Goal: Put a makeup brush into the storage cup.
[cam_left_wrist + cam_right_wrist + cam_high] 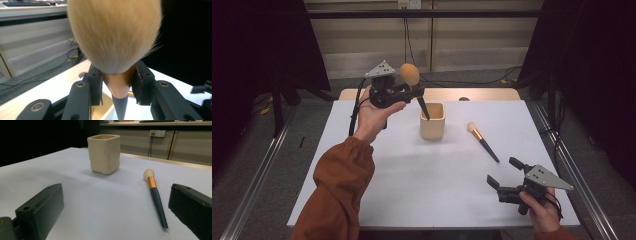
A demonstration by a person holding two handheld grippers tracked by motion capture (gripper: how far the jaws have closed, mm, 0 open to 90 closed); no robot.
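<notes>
My left gripper [408, 91] clamps the big brush [410, 75] at its ferrule, bristles up, handle slanting down into the cup [432, 121]. My right gripper [503, 174] hangs wide apart and empty; the small brush [482, 141] lies just ahead, handle toward it, with open table [412, 185] around it.

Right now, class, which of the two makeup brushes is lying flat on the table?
The small brush, right of the cream cup. The big fluffy brush is clamped in the left gripper, handle dipping into the cup.
</notes>
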